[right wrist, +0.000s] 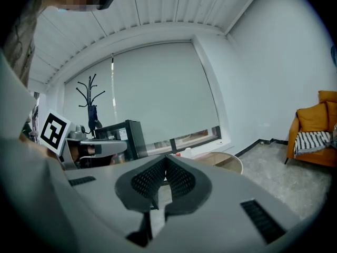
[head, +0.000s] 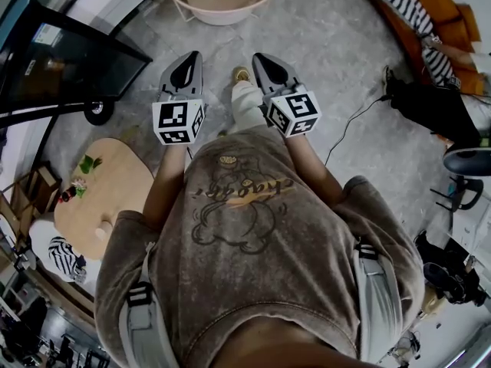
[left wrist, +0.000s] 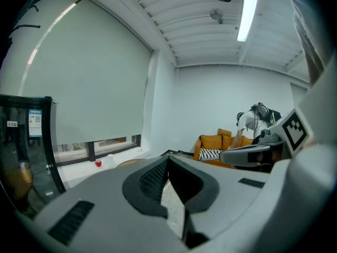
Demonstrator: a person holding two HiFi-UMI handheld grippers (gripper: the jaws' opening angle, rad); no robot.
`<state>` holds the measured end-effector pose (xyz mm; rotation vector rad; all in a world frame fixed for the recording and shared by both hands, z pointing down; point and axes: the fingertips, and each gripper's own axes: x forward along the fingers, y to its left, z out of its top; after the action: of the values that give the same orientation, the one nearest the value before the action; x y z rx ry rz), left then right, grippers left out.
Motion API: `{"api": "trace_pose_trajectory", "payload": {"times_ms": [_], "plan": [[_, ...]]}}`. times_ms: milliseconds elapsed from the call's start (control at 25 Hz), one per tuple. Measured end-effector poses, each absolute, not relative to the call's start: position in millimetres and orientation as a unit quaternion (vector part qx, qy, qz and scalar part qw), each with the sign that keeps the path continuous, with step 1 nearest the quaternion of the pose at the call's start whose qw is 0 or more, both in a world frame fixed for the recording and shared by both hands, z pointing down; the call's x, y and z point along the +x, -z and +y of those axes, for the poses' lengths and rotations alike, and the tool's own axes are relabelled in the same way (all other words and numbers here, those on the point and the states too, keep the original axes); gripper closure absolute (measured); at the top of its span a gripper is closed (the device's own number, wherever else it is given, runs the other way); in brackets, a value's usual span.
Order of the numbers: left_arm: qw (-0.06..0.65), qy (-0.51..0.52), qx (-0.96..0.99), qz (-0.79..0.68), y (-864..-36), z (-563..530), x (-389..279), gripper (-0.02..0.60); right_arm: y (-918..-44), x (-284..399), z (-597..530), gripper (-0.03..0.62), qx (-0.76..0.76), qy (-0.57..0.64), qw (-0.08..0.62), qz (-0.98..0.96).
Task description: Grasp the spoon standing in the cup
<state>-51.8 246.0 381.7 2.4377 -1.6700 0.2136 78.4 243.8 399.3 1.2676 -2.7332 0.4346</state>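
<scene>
L gripper point(head: 189, 57) & R gripper point(head: 265, 57) were closed, side by side, holding nothing. Head view alone showed wooden side table point(head: 115, 176) near left. R gripper view alone showed coat stand point(right wrist: 93, 103) far left.

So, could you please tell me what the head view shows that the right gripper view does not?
Only the head view: the person's printed shirt and a low wooden table. Only the right gripper view: a coat stand and the drawn window blind. Both: the round beige table, the orange sofa and the left gripper.
</scene>
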Motion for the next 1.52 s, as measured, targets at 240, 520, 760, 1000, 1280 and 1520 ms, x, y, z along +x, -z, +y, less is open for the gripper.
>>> {"api": "trace_pose_trajectory", "payload": {"times_ms": [240,520,760,1000,1280,1520], "plan": [[0.091,-0.075,0.819,-0.562,-382,202,-57,0.563,-401,70,197,0.577,0.412,-0.146,0.048,-0.898],[0.092,-0.074,0.812,-0.571,-368,147,-63,0.563,-388,67,138,0.577,0.401,-0.146,0.048,-0.903],[0.091,-0.07,0.807,-0.579,-358,100,-61,0.563,-380,66,88,0.577,0.387,-0.142,0.047,-0.91],[0.096,-0.068,0.796,-0.594,-355,58,-61,0.563,-376,68,44,0.577,0.372,-0.143,0.052,-0.916],[0.094,-0.062,0.779,-0.617,-358,15,-62,0.563,-383,68,-3,0.577,0.348,-0.14,0.055,-0.925],[0.097,-0.054,0.76,-0.64,-358,-18,-64,0.563,-384,69,-39,0.577,0.327,-0.14,0.06,-0.933]]}}
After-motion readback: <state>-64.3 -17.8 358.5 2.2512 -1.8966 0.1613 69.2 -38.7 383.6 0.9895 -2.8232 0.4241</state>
